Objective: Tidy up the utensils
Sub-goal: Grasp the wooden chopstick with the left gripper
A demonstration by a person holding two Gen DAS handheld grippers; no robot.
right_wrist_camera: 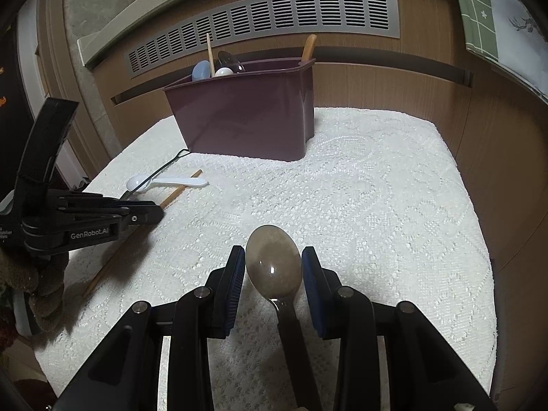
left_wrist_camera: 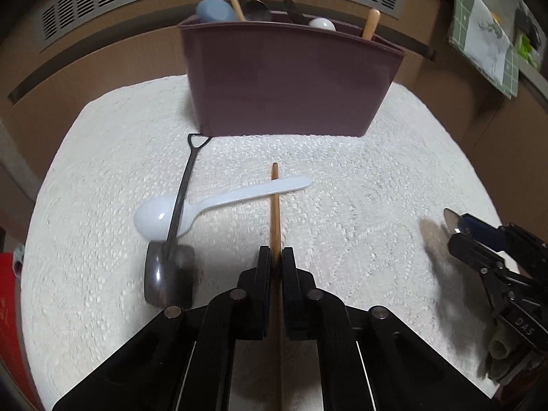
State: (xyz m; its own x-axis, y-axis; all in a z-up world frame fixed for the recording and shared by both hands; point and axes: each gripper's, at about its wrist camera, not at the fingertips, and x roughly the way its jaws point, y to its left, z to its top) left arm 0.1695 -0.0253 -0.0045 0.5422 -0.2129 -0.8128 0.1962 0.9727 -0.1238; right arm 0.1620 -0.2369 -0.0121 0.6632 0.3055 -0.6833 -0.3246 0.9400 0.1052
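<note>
Fingers of the left gripper [left_wrist_camera: 275,257] are clenched on a wooden chopstick [left_wrist_camera: 275,205] lying on the white-clothed table [left_wrist_camera: 342,188]; the right gripper [right_wrist_camera: 274,267] clasps a metal spoon [right_wrist_camera: 274,263]. Behind stands the maroon utensil holder [left_wrist_camera: 287,82], then a white spoon [left_wrist_camera: 219,198] and black scoop [left_wrist_camera: 171,267].
</note>
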